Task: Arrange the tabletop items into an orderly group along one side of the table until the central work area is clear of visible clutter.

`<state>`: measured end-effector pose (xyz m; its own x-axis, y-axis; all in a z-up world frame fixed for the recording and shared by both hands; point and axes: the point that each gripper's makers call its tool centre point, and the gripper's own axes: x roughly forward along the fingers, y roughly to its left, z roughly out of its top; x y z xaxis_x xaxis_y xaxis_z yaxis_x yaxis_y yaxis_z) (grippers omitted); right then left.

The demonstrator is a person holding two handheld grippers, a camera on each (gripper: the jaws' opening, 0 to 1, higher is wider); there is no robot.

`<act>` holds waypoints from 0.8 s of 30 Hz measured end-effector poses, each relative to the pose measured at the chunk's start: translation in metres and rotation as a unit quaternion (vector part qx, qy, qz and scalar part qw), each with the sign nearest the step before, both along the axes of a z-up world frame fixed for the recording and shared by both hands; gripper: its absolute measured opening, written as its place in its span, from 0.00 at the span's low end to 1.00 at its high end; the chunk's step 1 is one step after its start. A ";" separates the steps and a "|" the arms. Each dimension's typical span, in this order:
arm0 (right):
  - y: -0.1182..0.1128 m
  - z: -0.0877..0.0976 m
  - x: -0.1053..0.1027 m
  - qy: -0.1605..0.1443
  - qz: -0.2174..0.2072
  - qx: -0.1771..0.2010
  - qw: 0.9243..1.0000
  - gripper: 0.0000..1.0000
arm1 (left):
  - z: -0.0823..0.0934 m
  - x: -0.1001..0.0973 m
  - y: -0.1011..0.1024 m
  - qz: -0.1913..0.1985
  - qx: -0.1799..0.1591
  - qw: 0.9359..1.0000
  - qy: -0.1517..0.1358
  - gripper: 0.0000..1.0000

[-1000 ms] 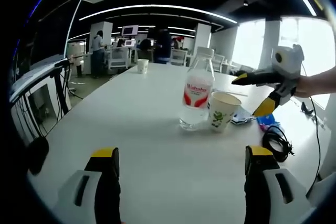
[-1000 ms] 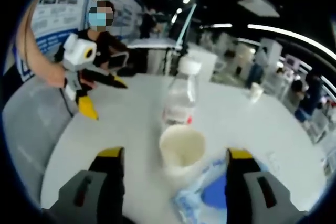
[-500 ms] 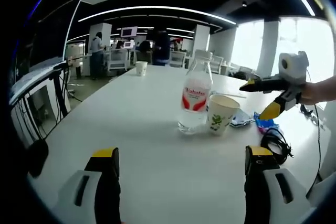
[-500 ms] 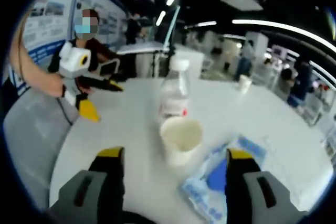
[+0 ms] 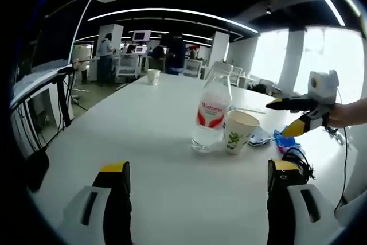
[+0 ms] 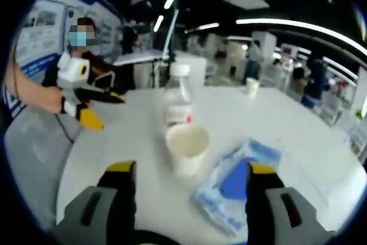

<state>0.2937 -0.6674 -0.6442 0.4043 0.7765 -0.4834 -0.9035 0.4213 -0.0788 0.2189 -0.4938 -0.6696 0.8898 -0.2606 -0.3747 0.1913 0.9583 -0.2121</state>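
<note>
Both grippers [image 5: 195, 185] [image 6: 186, 185] released, empty — paper cup [image 6: 187, 148] light, crushable, grip mid-wall softly; bottle [image 5: 211, 114] top-heavy, take its waist.

The bottle [image 5: 211, 111] ahead of the left gripper has a red and white label. Its white writing is too blurred to read.

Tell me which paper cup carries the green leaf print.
The paper cup standing beside the water bottle; the far cup up the table looks plain.
</note>
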 end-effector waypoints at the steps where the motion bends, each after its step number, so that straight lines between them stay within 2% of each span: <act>1: -0.001 -0.001 0.000 0.000 0.000 -0.003 1.000 0.76 | 0.000 0.000 -0.001 -0.001 -0.002 1.000 0.000 1.00; 24: -0.008 0.008 -0.006 0.006 -0.029 0.005 1.000 0.76 | -0.002 0.000 -0.009 -0.010 -0.019 1.000 0.004 1.00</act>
